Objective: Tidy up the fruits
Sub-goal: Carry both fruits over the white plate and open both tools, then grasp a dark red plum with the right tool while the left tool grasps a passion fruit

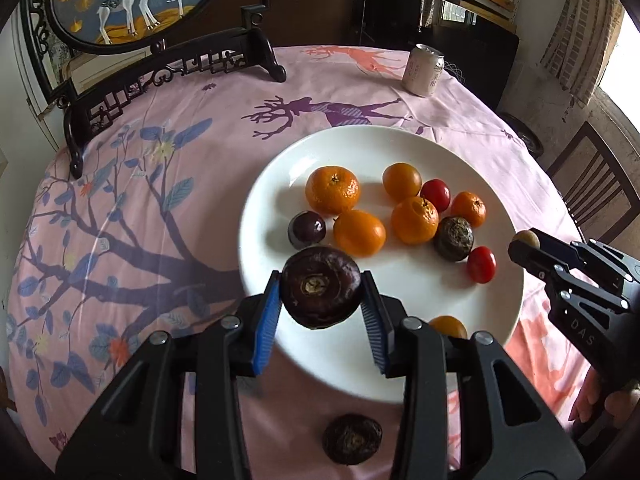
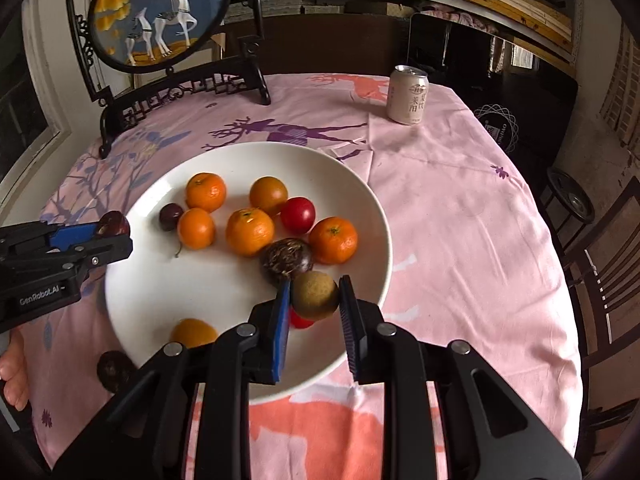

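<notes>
My left gripper (image 1: 320, 294) is shut on a dark brown water chestnut (image 1: 320, 286), held above the near rim of a white plate (image 1: 400, 292). The plate carries several mandarins (image 1: 333, 190), cherry tomatoes (image 1: 481, 265), a dark plum (image 1: 307, 230) and another chestnut (image 1: 453, 239). My right gripper (image 2: 314, 300) is shut on a tan round longan (image 2: 314, 295) over the plate's (image 2: 160, 288) right rim. Each gripper shows in the other view: the right one (image 1: 524, 246) at the plate's right edge, the left one (image 2: 114, 232) at its left edge.
A dark chestnut (image 1: 352, 439) lies on the pink printed tablecloth (image 1: 160, 220) in front of the plate. A drink can (image 2: 408, 94) stands at the far right. A black carved stand with a round deer picture (image 1: 160, 52) fills the far left. A wooden chair (image 2: 600, 260) is beside the table.
</notes>
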A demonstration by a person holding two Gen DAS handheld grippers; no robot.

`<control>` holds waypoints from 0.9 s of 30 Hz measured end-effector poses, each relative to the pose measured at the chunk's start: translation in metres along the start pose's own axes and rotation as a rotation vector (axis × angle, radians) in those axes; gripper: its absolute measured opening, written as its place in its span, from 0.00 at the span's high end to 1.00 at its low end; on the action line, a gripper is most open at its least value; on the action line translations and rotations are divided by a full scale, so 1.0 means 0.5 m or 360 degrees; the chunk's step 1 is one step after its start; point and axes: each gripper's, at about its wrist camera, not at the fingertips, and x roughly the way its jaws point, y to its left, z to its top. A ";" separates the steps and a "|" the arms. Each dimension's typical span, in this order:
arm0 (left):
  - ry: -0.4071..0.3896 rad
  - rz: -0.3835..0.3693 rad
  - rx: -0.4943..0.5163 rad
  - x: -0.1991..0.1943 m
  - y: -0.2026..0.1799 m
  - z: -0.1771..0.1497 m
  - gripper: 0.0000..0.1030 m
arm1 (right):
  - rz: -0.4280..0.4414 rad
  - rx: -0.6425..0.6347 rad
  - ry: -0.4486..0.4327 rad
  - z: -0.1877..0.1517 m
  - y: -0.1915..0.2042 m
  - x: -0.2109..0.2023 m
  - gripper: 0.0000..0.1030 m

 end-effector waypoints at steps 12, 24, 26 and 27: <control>-0.0020 -0.0030 0.0022 0.021 -0.007 0.012 0.43 | -0.0072 0.0031 0.0015 0.018 -0.024 0.041 0.53; -0.0308 -0.0102 -0.0086 -0.189 0.020 -0.172 0.07 | 0.0194 -0.0070 -0.0004 -0.176 0.070 -0.154 0.37; -0.0276 -0.0093 -0.0128 -0.192 0.030 -0.214 0.07 | 0.0235 -0.0074 0.0026 -0.212 0.093 -0.163 0.37; -0.0249 -0.0084 -0.0151 -0.190 0.037 -0.232 0.07 | 0.0257 -0.0073 0.0044 -0.225 0.103 -0.163 0.37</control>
